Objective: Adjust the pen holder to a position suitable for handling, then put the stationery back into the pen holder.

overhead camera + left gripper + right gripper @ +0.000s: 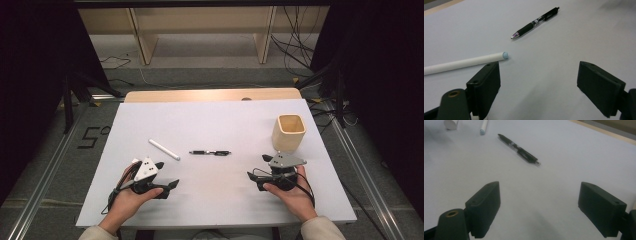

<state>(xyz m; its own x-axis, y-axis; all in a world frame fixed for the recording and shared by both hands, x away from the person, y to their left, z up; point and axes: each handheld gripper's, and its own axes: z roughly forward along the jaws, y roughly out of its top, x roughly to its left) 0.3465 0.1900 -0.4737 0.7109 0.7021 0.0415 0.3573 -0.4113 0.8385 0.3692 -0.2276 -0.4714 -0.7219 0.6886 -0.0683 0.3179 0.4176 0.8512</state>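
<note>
White sheeting covers the table, with a wooden edge left bare at the far side. On it, near the right edge, a light wooden cup is stood upright; its inside cannot be seen into from the high view. Just in front of the cup the right gripper is held in the person's right hand, resting on the table, its jaws spread wide with nothing between them. The left gripper is held likewise in the left hand at the near left, jaws wide apart and empty. Between the two grippers and a little farther out, a black pen is laid flat at the middle of the table, apart from both. A white marker is laid at a slant to the left of the pen; in the left gripper view its blue-tipped end is seen just beyond the left-hand jaw, not touched by it.
</note>
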